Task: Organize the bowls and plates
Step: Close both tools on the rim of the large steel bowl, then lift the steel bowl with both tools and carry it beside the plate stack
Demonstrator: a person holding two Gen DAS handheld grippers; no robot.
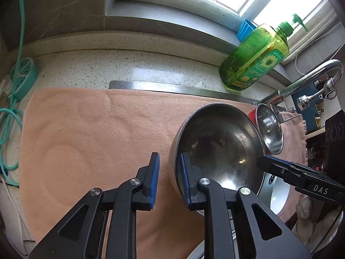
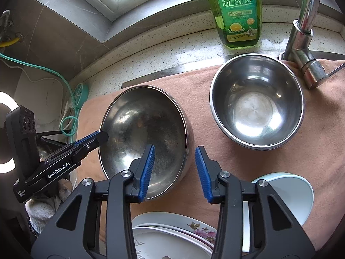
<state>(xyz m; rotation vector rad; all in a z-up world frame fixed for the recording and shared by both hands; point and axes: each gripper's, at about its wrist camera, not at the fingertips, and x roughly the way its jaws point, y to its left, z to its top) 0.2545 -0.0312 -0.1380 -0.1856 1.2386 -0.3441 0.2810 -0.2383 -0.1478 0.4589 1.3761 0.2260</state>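
The left wrist view looks down on a peach towel spread over the speckled table. The large steel bowl sits upright at the towel's right side. The left gripper straddles its near-left rim with narrow jaws, one pad inside against the wall and the other just outside. A sliver of towel shows between that outer pad and the bowl, so the rim does not look pinched yet. The right gripper reaches in to the opposite rim. Behind the big bowl stands a smaller steel bowl, and further back a green soap bottle and the tap.

In the right wrist view the right gripper's jaws are moderately open across the large bowl's right rim, one pad inside and one outside, with gaps on both sides. The smaller bowl stands apart to the right, empty. At the near edge lie stacked flowered plates, with a pale blue bowl just beside them.

The task looks early. The plates seem gathered, but all three bowls stand separate. I judge that a two-handed lift of the large bowl is being set up, and nesting the bowls is still to do.
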